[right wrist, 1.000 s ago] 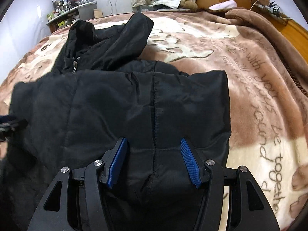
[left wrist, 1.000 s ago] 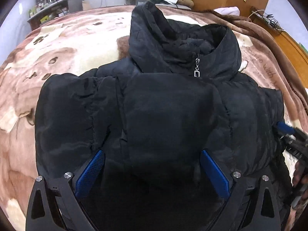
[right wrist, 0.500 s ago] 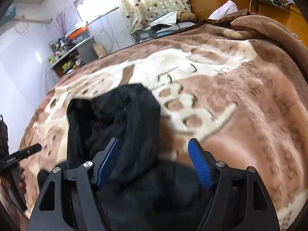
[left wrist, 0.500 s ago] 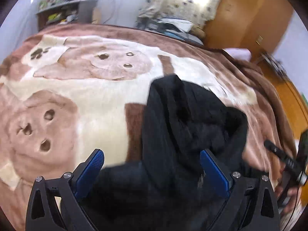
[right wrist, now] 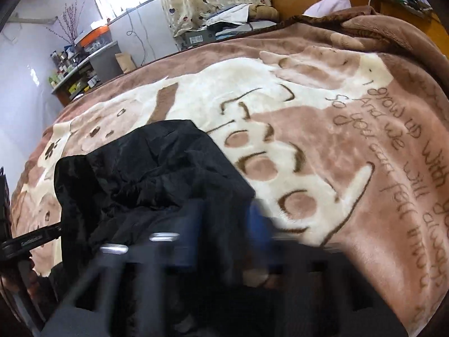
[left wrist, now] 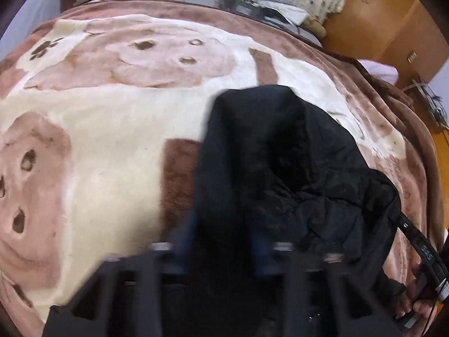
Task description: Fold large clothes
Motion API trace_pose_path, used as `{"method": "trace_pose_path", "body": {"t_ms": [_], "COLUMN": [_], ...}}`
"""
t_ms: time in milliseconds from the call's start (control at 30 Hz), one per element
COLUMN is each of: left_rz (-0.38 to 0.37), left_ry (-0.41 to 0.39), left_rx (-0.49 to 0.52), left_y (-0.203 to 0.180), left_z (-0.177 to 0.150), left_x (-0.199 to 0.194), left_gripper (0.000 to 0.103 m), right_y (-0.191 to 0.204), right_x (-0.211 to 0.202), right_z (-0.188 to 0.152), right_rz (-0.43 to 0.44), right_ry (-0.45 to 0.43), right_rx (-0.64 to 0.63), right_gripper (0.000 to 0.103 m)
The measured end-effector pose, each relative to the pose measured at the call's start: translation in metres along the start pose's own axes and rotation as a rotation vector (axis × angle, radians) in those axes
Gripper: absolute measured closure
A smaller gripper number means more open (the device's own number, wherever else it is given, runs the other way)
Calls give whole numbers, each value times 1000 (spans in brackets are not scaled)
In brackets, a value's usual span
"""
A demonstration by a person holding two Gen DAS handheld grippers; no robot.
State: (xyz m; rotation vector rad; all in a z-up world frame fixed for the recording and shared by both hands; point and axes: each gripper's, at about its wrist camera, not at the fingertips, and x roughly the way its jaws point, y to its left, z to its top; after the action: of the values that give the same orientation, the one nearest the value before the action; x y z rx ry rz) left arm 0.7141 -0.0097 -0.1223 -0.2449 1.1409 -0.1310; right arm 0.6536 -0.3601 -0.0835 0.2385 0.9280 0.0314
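Observation:
A black padded hooded jacket [left wrist: 280,168] lies on the bed; only its hood and collar end show, also in the right wrist view [right wrist: 146,179]. My left gripper [left wrist: 221,241] is blurred with motion, its blue pads [left wrist: 186,238] narrowed around the jacket's fabric. My right gripper [right wrist: 227,236] is blurred too, its blue pads [right wrist: 259,230] drawn in around the dark fabric at the hood's near edge. Each gripper's handle shows at the edge of the other view, the right gripper's [left wrist: 421,250] and the left gripper's [right wrist: 31,238].
The jacket rests on a brown and cream bear-print blanket [left wrist: 98,118] covering a large bed, also seen in the right wrist view [right wrist: 322,140]. Shelves with clutter [right wrist: 81,67] stand at the far left. A wooden wardrobe [left wrist: 387,25] stands behind the bed.
Both grippers moved forward up the jacket from its body to the hood end. Both sets of jaws narrowed from wide open to close around the fabric.

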Motion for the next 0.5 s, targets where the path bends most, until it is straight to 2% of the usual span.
{"method": "trace_pose_path", "body": {"t_ms": [33,100,233,400,500], "left_rz": [19,19,-21,-83,-143], "left_ry": [-16,-41,-100,-191,-223], "left_rx": [6,21,-3,69,66], "left_y": [-4,-7,-7,-4,4], "left_z": [-2,-5,-14,-40,-59], "left_x": [-4,-13,-44,-90,-112], "left_gripper": [89,92,92,92,92], "right_y": [4,12,17,22,19], "right_x": [-2,-8,-36,-83,-114], "right_z": [-2,-5,-14,-38,-60], "right_rz": [-10,-8,5,24,47], "right_ry": [0,-26,-85,-174,-222], "right_rx": [-17,-59,-99,-176,-199], "right_gripper": [94,96,98,98,98]}}
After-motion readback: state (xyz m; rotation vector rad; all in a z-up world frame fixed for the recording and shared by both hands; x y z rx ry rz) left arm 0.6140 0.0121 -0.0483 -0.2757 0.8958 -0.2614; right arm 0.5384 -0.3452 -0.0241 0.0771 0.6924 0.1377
